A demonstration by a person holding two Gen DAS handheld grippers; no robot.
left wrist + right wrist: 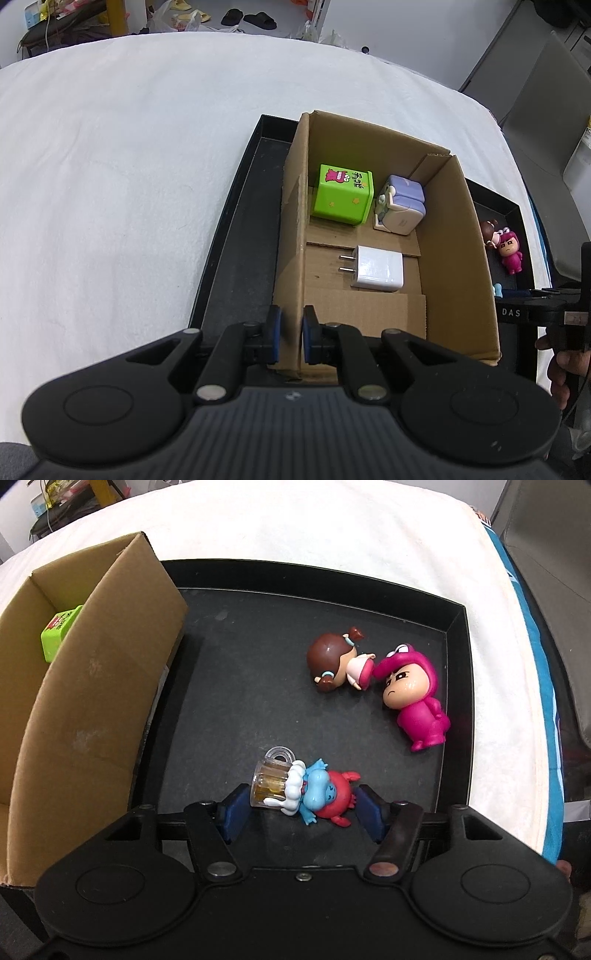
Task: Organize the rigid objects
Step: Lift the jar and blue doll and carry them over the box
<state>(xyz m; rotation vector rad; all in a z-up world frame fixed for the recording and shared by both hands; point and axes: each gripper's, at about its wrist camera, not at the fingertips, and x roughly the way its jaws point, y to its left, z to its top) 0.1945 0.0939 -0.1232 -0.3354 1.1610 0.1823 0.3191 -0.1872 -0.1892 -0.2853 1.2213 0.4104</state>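
My left gripper (291, 332) is shut on the near left wall of the open cardboard box (461, 229), which stands in a black tray (236, 229). Inside the box lie a green cube (343, 194), a purple toy-like charger (402, 206) and a white plug charger (376, 267). In the right wrist view my right gripper (303, 808) points down at the tray floor. Its pads sit against both ends of a blue and red figurine (317, 794) with a clear beer mug (269, 782), which lies on its side.
A pink-suited figurine (417, 701) and a brown-haired doll (332, 661) lie together near the tray's right rim (458, 686). The box wall (92, 686) rises on the left. White cloth covers the table around the tray; a hand (557, 365) holds the right gripper.
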